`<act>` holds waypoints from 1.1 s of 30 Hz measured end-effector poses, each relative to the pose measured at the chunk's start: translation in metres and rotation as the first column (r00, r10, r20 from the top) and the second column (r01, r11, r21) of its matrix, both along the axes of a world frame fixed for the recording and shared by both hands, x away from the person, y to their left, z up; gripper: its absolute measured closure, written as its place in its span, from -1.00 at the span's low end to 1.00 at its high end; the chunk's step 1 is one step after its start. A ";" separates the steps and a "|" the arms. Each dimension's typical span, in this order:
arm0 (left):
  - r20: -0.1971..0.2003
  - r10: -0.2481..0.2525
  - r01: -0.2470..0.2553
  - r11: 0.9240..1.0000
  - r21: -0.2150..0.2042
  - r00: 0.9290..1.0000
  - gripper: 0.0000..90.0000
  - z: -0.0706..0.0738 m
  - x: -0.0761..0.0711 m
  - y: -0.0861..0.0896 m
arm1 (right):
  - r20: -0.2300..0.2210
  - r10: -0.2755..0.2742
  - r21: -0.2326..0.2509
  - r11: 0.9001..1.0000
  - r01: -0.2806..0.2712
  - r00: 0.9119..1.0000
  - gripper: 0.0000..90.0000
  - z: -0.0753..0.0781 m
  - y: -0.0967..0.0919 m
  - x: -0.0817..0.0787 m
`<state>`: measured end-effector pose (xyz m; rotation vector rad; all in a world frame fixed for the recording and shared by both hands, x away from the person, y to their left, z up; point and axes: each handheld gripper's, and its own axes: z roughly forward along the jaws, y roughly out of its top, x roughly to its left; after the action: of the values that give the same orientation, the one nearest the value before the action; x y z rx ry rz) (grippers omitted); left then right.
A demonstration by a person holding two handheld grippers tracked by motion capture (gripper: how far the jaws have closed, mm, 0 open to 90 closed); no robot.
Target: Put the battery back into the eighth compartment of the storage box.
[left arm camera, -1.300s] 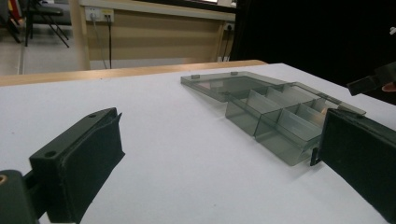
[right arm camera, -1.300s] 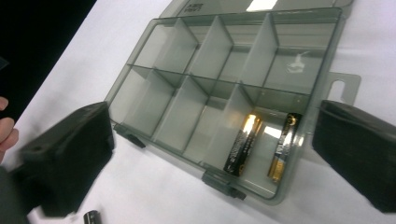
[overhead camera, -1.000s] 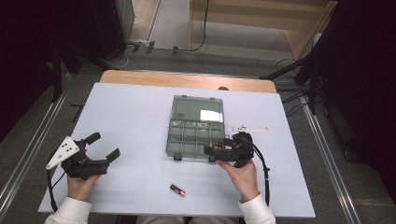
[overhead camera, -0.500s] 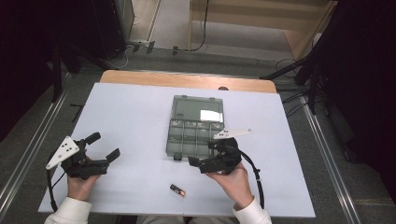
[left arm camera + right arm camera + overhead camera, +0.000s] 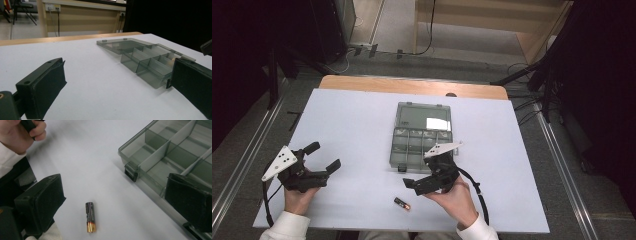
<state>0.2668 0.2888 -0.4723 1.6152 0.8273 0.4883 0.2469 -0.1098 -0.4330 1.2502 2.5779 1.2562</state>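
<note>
One AA battery (image 5: 90, 217) lies loose on the white desk (image 5: 357, 125), nearest the person, with the right claw (image 5: 117, 202) spread wide and poised over it; the reach for a pickup looks to be the step in hand. Next it must drop and close across the cell. Farther left, the left claw (image 5: 323, 156) rests apart, empty. Beyond, the open compartment box (image 5: 419, 137) appears empty, though glare hides part.

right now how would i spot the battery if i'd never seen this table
Start at the white table and find the smoky clear compartment box lying open near its middle. Come toward the person's edge from the box's black latch: the battery lies alone there, a small black cylinder with a copper-gold end, by the right gripper.
</note>
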 end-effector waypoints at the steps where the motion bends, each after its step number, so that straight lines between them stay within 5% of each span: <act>1: 0.001 0.000 0.000 1.000 0.001 1.000 -1.00 0.000 0.000 0.000 | -0.002 0.007 -0.008 1.000 -0.007 1.000 -0.93 -0.001 0.002 0.000; 18: 0.001 -0.001 0.001 1.000 0.004 1.000 -1.00 0.000 0.000 0.000 | -0.012 0.075 -0.122 0.990 -0.076 0.997 -0.93 -0.010 0.025 -0.006; 33: 0.002 0.002 -0.002 1.000 -0.001 1.000 -1.00 0.000 0.000 0.000 | -0.029 0.138 -0.264 0.954 -0.140 0.990 -0.90 -0.025 0.049 -0.014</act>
<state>0.2665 0.2889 -0.4720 1.6126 0.8283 0.4908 0.2325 -0.0604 -0.4582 1.0446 2.7678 0.8798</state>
